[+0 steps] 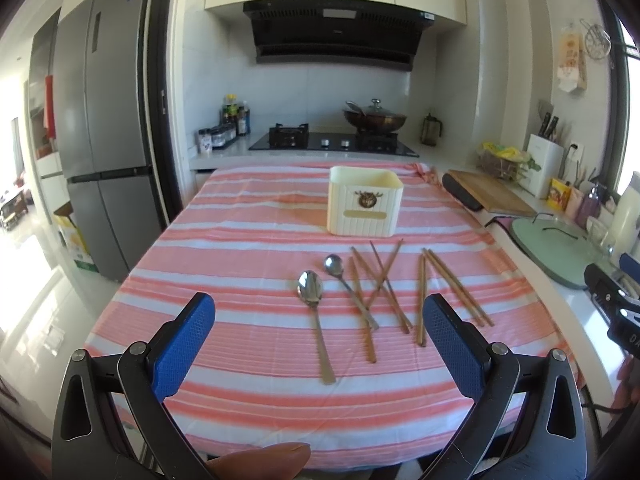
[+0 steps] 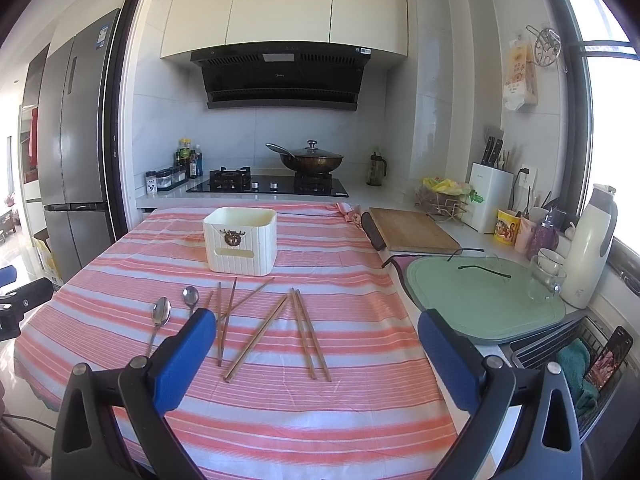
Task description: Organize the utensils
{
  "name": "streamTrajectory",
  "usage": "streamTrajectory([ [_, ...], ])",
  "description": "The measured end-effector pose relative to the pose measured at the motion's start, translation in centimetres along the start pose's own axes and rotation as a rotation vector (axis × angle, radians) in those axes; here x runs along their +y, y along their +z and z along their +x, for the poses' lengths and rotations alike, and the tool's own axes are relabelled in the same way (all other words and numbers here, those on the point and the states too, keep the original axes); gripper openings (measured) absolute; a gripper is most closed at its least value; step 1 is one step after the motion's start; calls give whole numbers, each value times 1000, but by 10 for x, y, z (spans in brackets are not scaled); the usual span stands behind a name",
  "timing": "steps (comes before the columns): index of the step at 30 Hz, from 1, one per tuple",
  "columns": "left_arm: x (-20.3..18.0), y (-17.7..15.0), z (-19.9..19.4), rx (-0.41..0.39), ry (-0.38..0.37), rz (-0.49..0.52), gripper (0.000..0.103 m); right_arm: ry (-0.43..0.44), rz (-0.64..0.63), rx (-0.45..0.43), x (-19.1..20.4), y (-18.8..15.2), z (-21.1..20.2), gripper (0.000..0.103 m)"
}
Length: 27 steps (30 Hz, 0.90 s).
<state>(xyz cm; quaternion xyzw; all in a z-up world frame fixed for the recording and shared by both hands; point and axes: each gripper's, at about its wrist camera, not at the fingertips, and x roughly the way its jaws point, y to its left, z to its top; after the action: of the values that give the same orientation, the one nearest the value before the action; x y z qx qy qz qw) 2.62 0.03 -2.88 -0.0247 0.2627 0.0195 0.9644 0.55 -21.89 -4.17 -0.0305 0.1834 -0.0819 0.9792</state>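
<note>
Above striped cloth (image 1: 240, 248): both grippers' fingers wide, empty; spoons (image 1: 311, 292), chopsticks (image 2: 304, 332) loose.

Kitchen, daylit. Window (image 2: 608, 120) at 3 o'clock, bright; sunlit floor (image 1: 28, 280) at 9 o'clock. Grey fridge (image 1: 100, 140) at 10 o'clock. White tiled wall (image 2: 168, 128); cream cabinets (image 2: 280, 4) at 12 o'clock above black hood (image 2: 280, 80). White counter (image 1: 224, 154) with hob (image 2: 268, 186), lidded wok (image 2: 310, 160), bottles (image 1: 234, 118). Striped pink cloth (image 2: 300, 400) covers the table. Right counter: board (image 2: 416, 230), knife block (image 2: 490, 192), flask (image 2: 590, 248).
</note>
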Motion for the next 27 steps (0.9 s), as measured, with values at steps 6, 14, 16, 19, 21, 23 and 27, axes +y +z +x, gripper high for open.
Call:
streamTrajectory([
  [6, 1, 0, 1, 1, -1, 0, 103, 1, 1, 1, 0, 0, 0, 103],
  [14, 2, -1, 6, 12, -3, -3, 103, 2, 2, 9, -1, 0, 4, 103],
  [16, 1, -2, 7, 16, -4, -4, 103, 3, 2, 9, -1, 0, 4, 103],
  [19, 1, -2, 9, 22, -2, -5, 103, 2, 2, 9, -1, 0, 3, 103],
  [21, 1, -2, 10, 24, 0, -4, 103, 1, 2, 10, -1, -1, 4, 103],
  [23, 1, -2, 10, 25, 0, -5, 103, 1, 3, 13, -1, -1, 6, 103],
  [27, 1, -2, 13, 30, -1, -9, 103, 3, 6, 19, -2, -4, 8, 103],
])
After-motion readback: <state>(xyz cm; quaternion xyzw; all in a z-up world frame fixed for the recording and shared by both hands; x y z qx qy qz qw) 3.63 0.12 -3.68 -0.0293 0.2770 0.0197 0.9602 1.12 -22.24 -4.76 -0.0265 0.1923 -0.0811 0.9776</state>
